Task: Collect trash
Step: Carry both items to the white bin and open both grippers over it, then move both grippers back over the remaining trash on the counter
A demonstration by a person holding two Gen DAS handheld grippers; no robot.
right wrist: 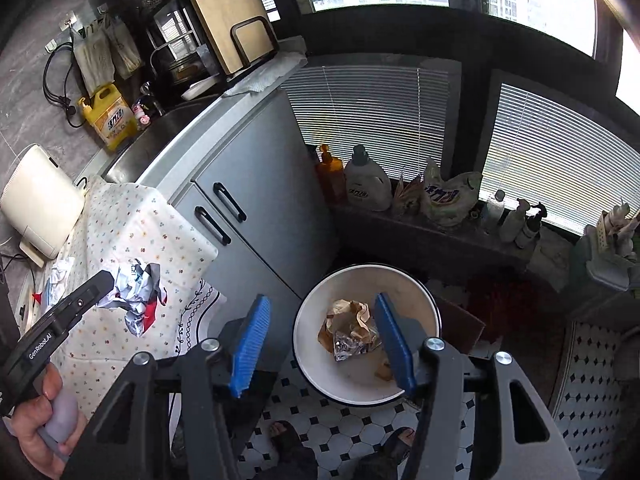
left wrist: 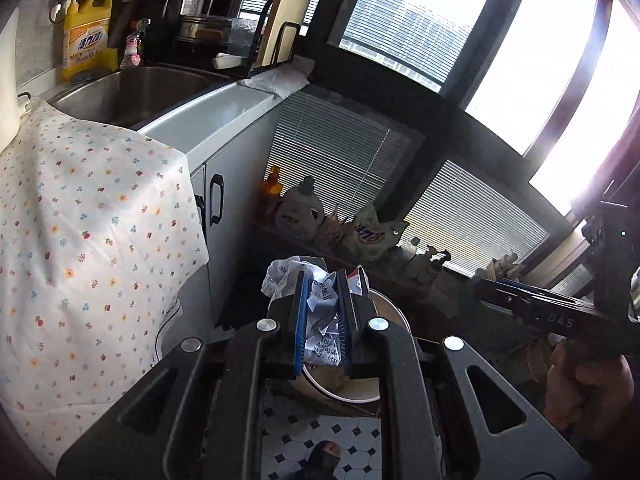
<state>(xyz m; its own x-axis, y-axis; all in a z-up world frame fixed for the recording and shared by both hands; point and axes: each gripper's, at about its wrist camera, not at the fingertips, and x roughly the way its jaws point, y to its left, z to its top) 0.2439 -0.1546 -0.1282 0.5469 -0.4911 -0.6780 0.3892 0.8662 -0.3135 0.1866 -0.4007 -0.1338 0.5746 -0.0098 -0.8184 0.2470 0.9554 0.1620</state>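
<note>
- The left gripper (left wrist: pixel 323 312) pinches a crumpled wad of printed paper (left wrist: pixel 320 308) between its blue pads, the paper bulging out past the fingertips on the far side.
- Seen from the right wrist camera, that same paper wad (right wrist: pixel 136 292) hangs at the tip of the left gripper (right wrist: pixel 105 282), in the air before a floral cloth (right wrist: pixel 132 232) draped over a counter on the left.
- The right gripper (right wrist: pixel 320 342) is spread wide with nothing between its blue pads (right wrist: pixel 250 346), and it hovers over a round white bin (right wrist: pixel 360 394) standing on the black-and-white tiled floor (right wrist: pixel 592 392).
- Inside the bin lie a crumpled brown paper bag (right wrist: pixel 348 314) and a scrap of silver foil (right wrist: pixel 348 346), touching each other.
- Far left, a yellow detergent jug (left wrist: pixel 86 36) stands beside a steel sink (left wrist: pixel 132 92); a white bottle (right wrist: pixel 366 180) and an orange bottle (right wrist: pixel 330 174) sit on the ledge below the slatted blinds (right wrist: pixel 372 108).
</note>
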